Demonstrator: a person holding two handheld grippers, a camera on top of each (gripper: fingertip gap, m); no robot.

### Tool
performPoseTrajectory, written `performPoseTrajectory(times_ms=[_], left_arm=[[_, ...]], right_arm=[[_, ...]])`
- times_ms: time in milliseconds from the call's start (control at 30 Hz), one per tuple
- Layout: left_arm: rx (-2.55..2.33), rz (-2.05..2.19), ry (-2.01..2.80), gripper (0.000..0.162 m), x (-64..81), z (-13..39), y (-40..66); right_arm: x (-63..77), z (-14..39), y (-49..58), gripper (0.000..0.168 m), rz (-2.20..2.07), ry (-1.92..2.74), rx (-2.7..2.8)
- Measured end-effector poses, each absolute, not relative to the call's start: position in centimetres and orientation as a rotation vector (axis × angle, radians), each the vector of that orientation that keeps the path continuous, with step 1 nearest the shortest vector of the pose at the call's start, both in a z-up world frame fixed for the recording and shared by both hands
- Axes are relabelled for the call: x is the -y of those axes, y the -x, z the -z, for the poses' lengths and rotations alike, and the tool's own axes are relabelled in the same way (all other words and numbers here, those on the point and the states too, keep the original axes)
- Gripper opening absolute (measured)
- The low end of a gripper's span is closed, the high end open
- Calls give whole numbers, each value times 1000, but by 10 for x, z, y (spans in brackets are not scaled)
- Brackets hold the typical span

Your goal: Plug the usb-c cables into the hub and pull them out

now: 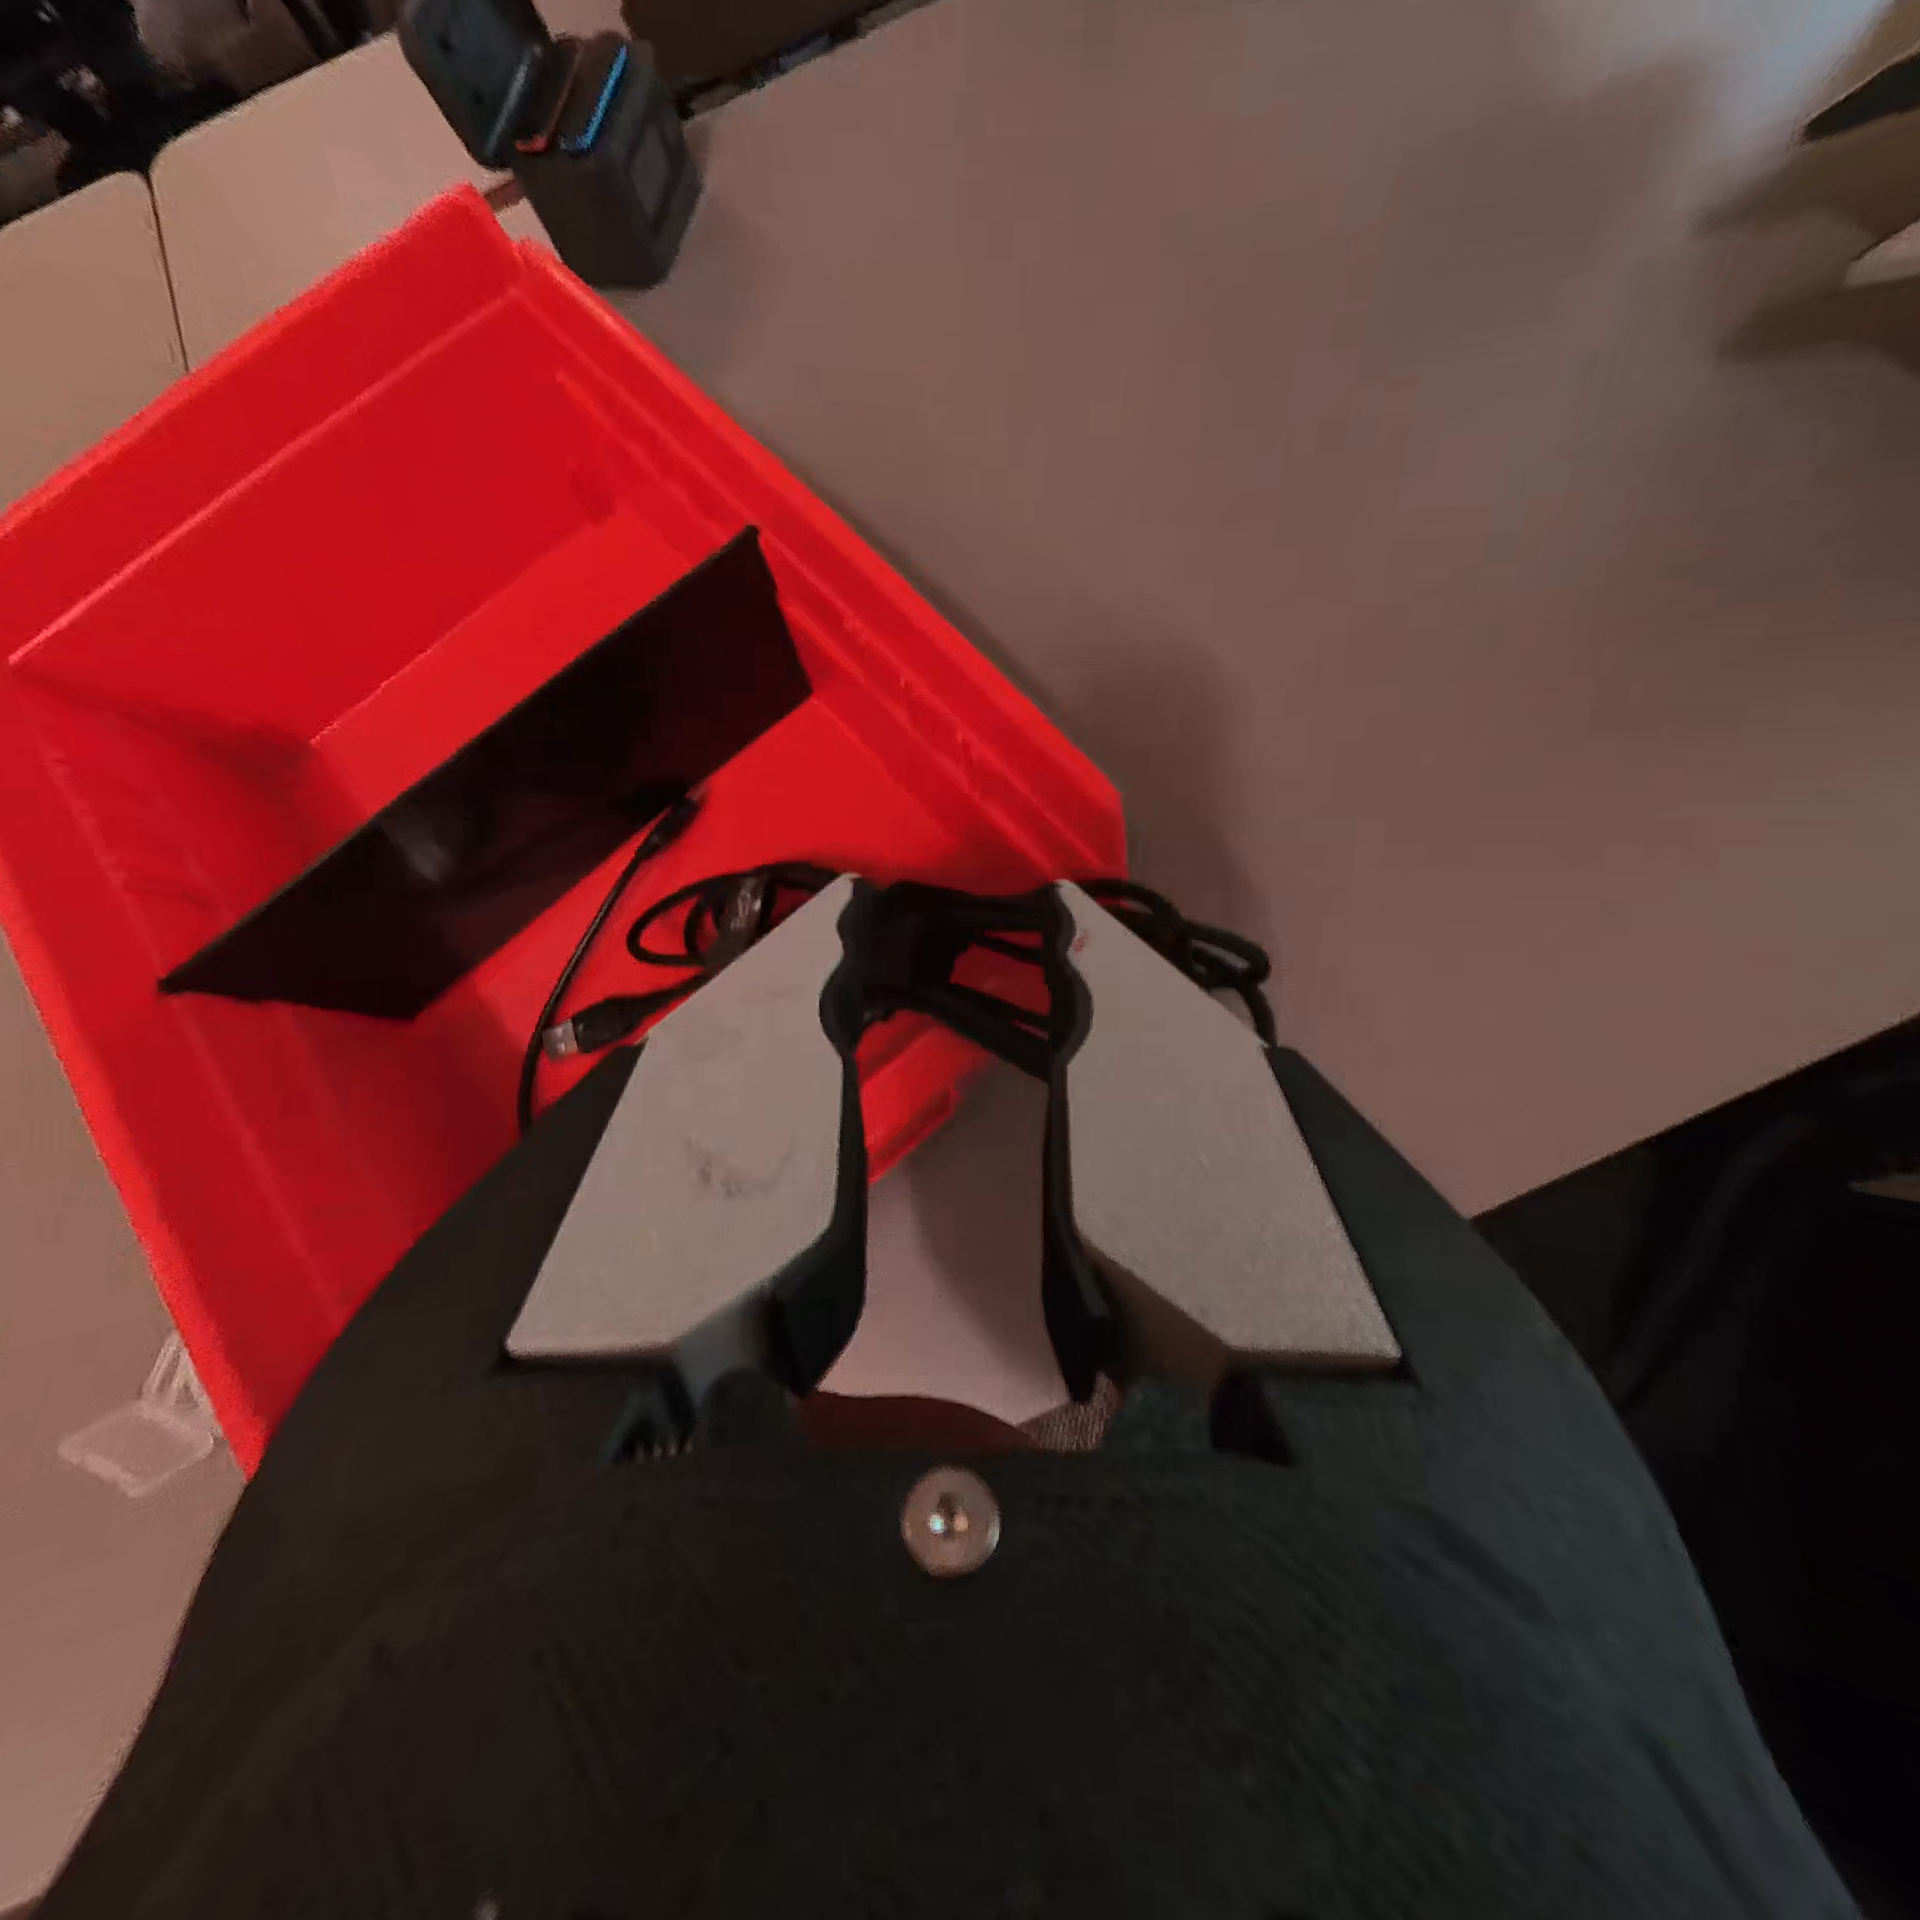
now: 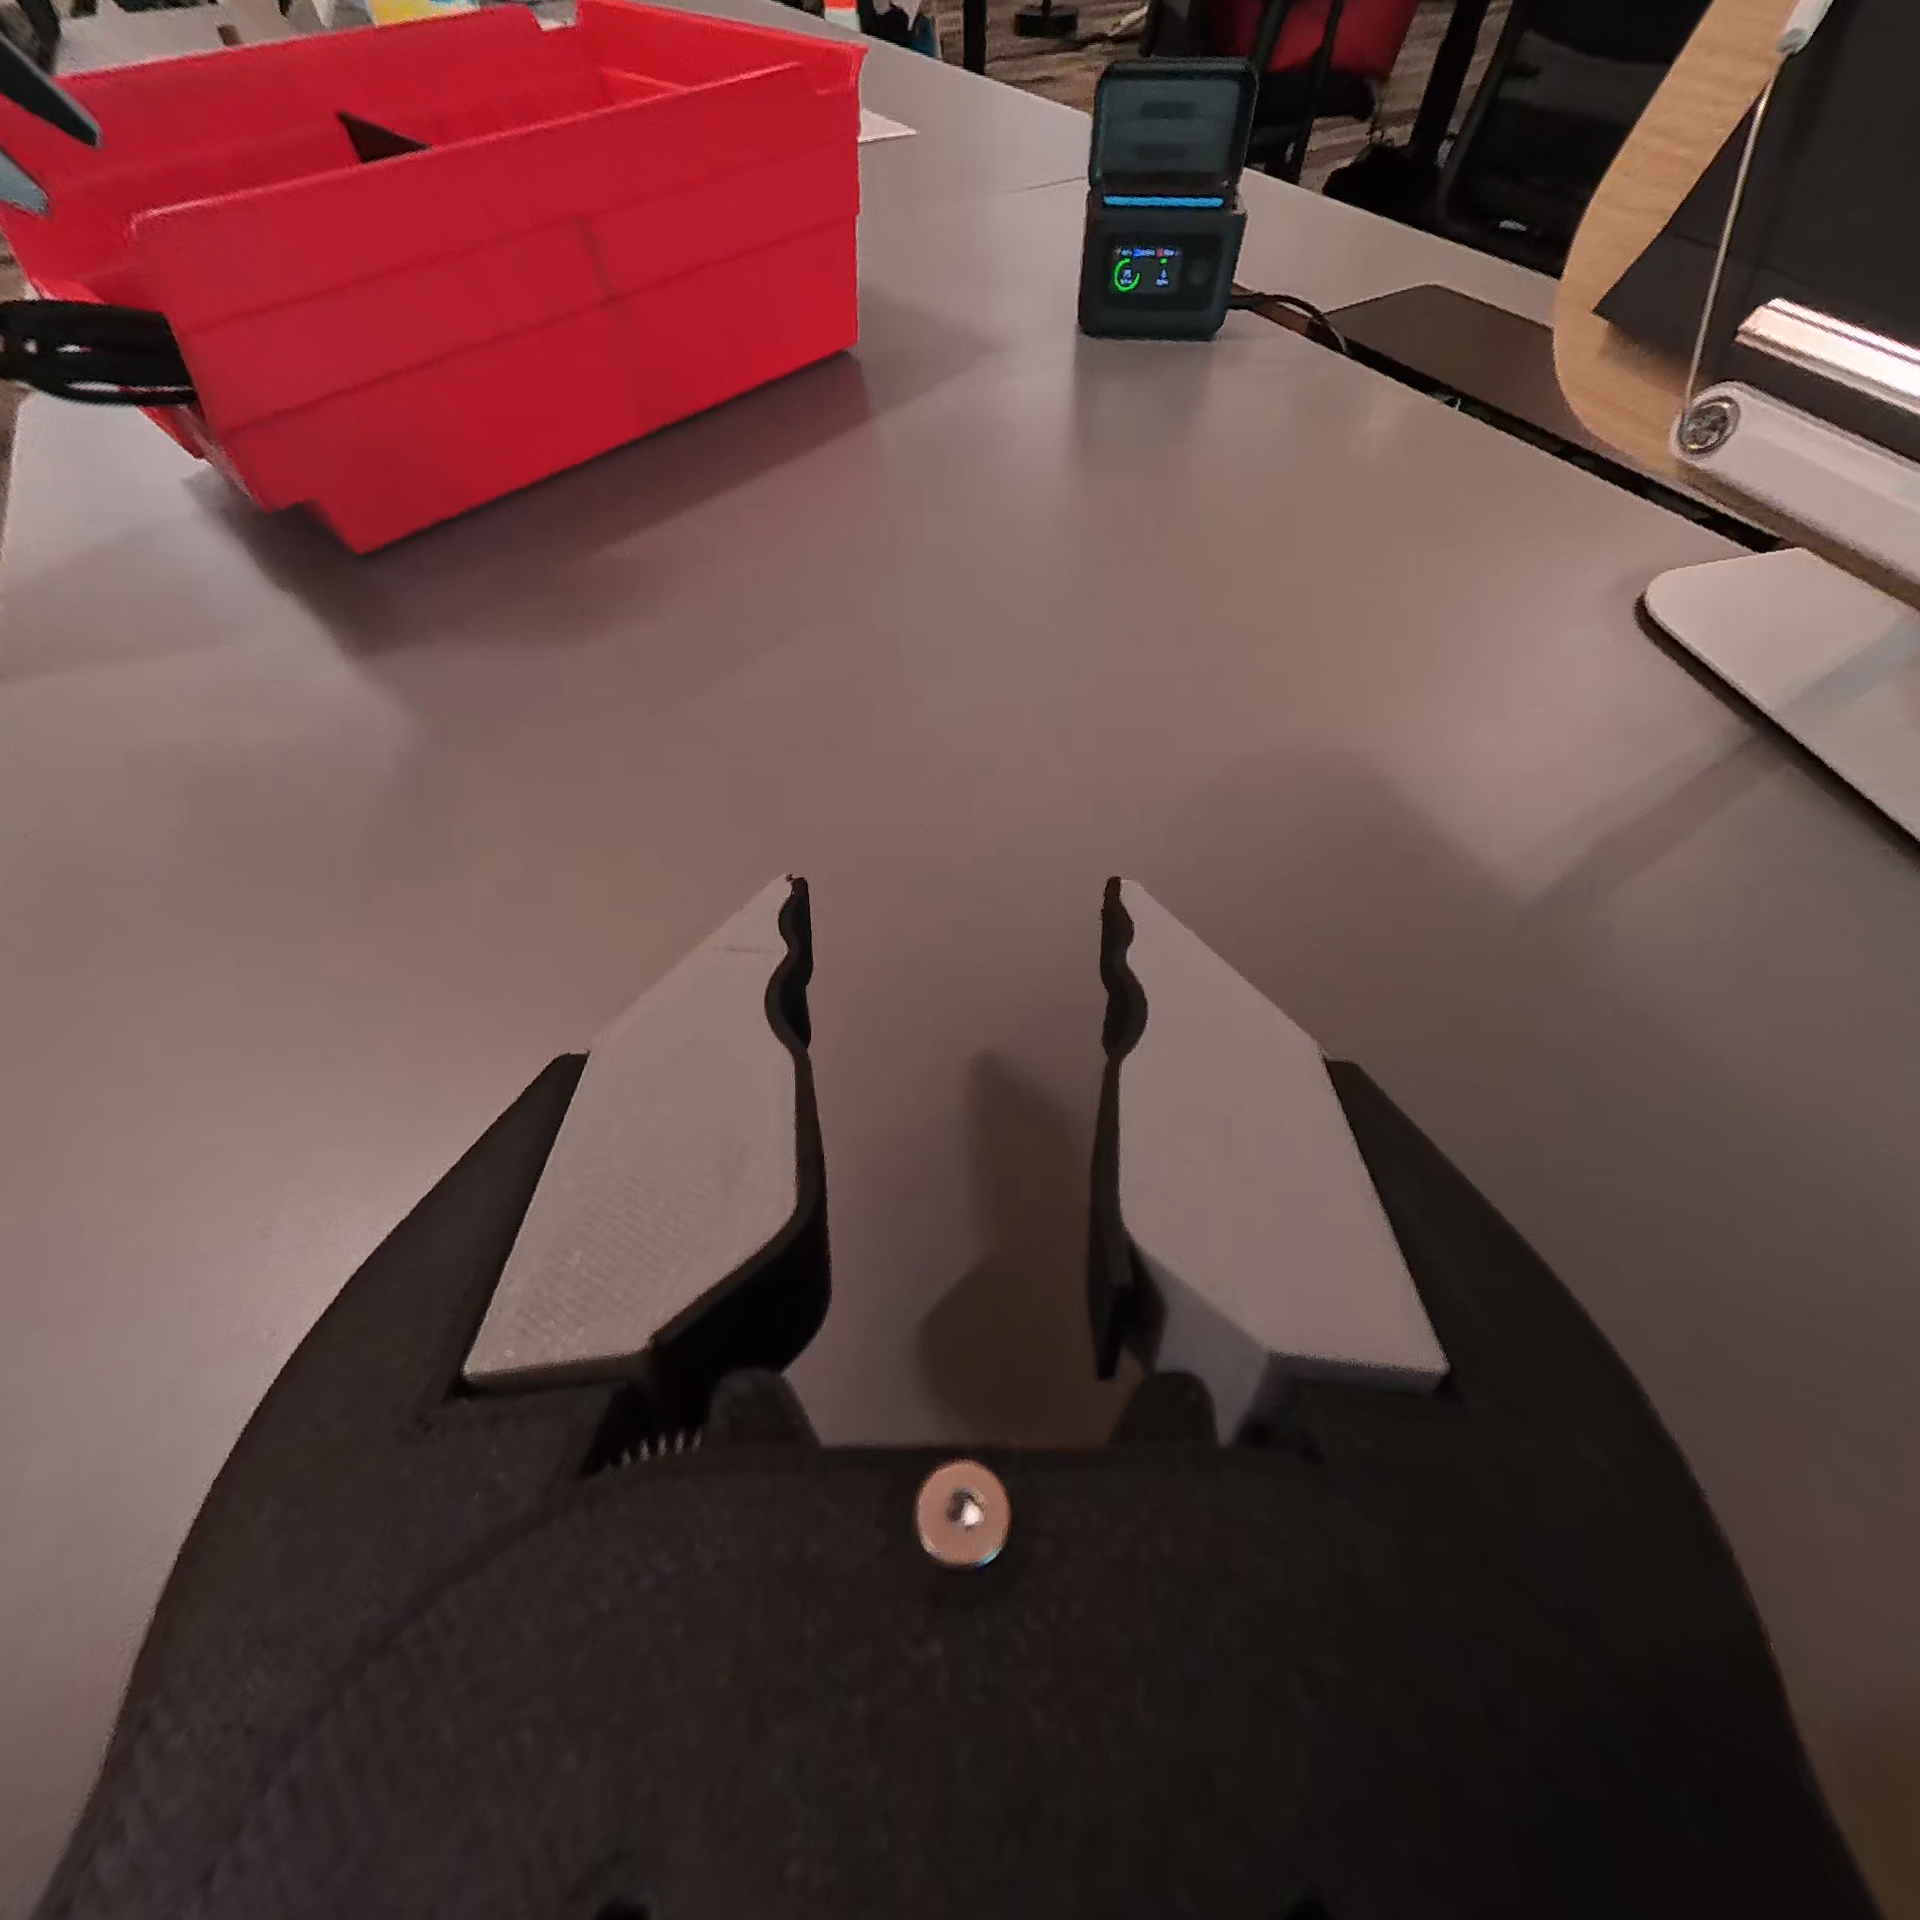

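Observation:
My left gripper (image 1: 956, 935) is closed around a bundle of black cables (image 1: 966, 987) at the near corner of a red bin (image 1: 312, 520). Part of the bundle trails over the bin's edge onto the table (image 1: 1205, 945). Another black cable with a metal plug (image 1: 592, 1029) lies loose on the bin floor. In the right wrist view the bundle (image 2: 94, 353) sticks out past the bin's (image 2: 520, 312) left end. My right gripper (image 2: 956, 914) is open and empty, low over the bare grey table. I see no hub.
A black divider panel (image 1: 499, 790) leans across the bin. A small black case with a lit screen (image 2: 1158, 208) stands on the table behind it. A monitor foot (image 2: 1787, 665) is at the right. A clear plastic piece (image 1: 135, 1423) lies beside the bin. One gripper's finger ends stand about 35 cm off the other's.

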State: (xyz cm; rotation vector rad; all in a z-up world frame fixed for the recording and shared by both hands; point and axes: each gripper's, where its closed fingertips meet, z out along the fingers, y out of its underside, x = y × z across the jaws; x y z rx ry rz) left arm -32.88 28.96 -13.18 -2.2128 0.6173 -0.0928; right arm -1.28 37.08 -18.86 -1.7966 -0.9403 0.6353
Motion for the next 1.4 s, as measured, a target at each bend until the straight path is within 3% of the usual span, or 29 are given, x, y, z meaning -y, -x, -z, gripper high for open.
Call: performPoseTrajectory(times_ms=[333, 633, 867, 1000, 1033, 1067, 1167, 1267, 1400], left_arm=[[-610, -111, 2233, 47, -298, 162, 307], [-474, -67, 2097, 50, -299, 155, 291], [-405, -112, 2076, 45, -314, 170, 300], [-420, -180, 2042, 31, -325, 177, 300], [-451, -224, 2021, 23, -327, 177, 300], [-498, -278, 1995, 17, -328, 175, 300], [-570, -603, 1943, 8, -324, 164, 326], [-501, -425, 1906, 4, -310, 150, 338], [-438, -390, 1805, 5, -292, 111, 344]], right_arm=[[-283, 159, -22, 58, -684, 1721, 916], [-238, 105, -184, 63, -262, 1775, 589], [-278, 136, -247, 81, -172, 1947, 405], [-300, 150, -243, 62, -130, 2001, 404], [-304, 155, -240, 44, -130, 2019, 410], [-307, 162, -236, 14, -139, 2049, 420], [-311, 164, -232, 7, -58, 2063, 389], [-305, 163, -214, 6, -14, 2071, 372], [-292, 162, -136, 17, -163, 2067, 415]])
